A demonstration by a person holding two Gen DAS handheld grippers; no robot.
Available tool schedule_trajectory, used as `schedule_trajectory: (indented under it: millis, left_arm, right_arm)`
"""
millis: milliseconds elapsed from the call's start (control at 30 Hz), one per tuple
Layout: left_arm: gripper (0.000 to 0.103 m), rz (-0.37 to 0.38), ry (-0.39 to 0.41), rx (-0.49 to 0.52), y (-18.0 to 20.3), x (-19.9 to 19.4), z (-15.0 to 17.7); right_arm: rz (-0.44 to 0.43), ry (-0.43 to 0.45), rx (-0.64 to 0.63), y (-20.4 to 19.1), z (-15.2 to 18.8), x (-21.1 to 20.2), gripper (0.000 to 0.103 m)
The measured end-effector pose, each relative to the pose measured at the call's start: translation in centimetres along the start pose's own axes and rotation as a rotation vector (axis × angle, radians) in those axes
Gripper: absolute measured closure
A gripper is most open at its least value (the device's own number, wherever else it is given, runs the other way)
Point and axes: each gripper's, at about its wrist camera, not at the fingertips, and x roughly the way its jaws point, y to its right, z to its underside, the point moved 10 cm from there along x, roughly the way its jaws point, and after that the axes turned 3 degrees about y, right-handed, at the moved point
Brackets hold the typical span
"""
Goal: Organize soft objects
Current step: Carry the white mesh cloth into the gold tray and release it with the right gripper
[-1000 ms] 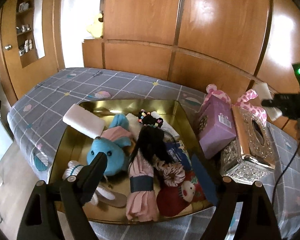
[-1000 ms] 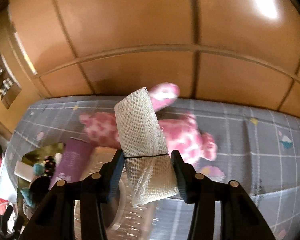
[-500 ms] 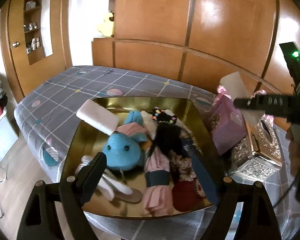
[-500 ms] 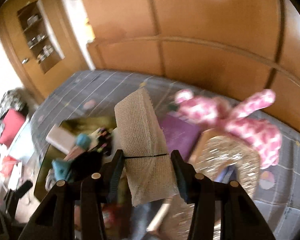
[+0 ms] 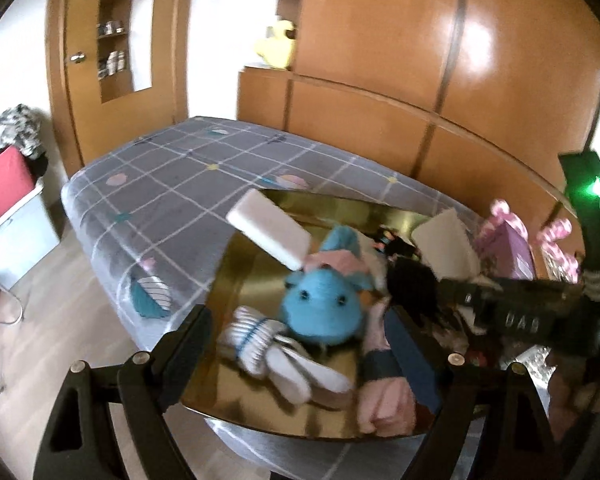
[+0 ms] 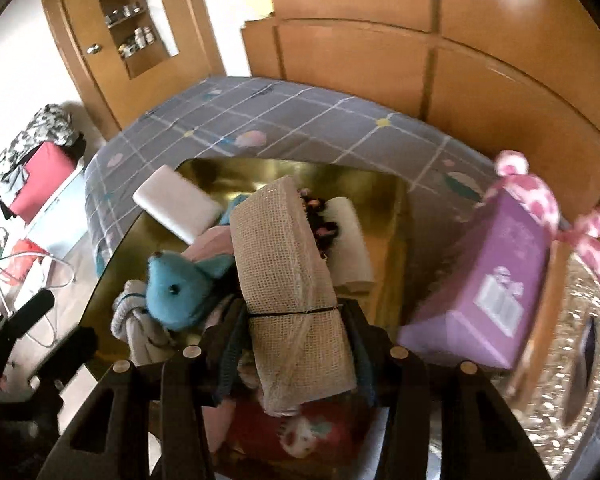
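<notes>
Your right gripper [image 6: 296, 344] pinches the folded gauze bundle [image 6: 288, 276] at its tied waist and holds it above the gold tray [image 6: 396, 208]. Just below the bundle inside the tray lie the blue plush [image 6: 180, 284], a white roll [image 6: 350, 236] and a red plush [image 6: 300, 432]. Beside the tray stands the purple box [image 6: 492, 288]. Your left gripper [image 5: 312, 364] hangs spread and empty over the tray's near edge. Release too high and the bundle, I'd judge, could bounce off the heaped toys and tumble over the rim; its loose end may also snag on your fingers.
</notes>
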Motion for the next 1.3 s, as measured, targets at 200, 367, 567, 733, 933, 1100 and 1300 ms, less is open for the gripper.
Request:
schedule_trajectory:
  millis: [200, 367, 567, 733, 933, 1100, 1300]
  left_arm:
    - [0.015, -0.026, 0.007, -0.046, -2.2, 0.2, -0.5]
    - [0.011, -0.048, 0.012, -0.067, -3.0, 0.3, -0.7]
    - [0.008, -0.046, -0.006, -0.063, -2.8, 0.8, -0.3]
    - [0.006, -0.05, -0.008, -0.047, -2.3, 0.7, -0.1]
    - [0.0, -0.055, 0.011, -0.027, -1.7, 0.2, -0.3]
    - [0.0, -0.063, 0.01, -0.01, -0.9, -0.1, -0.1]
    - [0.0, -0.077, 0.006, -0.001, -0.1, -0.6, 0.2]
  right_arm:
    - [-0.083, -0.047, -0.032, -3.4, 0.7, 2.3, 0.055]
    - [-0.046, -0.087, -0.054, -4.2, 1.2, 4.9, 0.053]
    - [0.019, -0.103, -0.012, -2.0, 1.3, 6.5, 0.052]
    - [0.0, -0.087, -0.021, -2.2, 1.6, 5.3, 0.046]
    - [0.019, -0.009, -0.026, -1.9, 1.4, 3.0, 0.035]
    - [0.05, 0.054, -0.032, -1.2, 1.3, 0.9, 0.034]
    - [0.114, 0.152, -0.005, 0.5, 1.9, -2.5, 0.034]
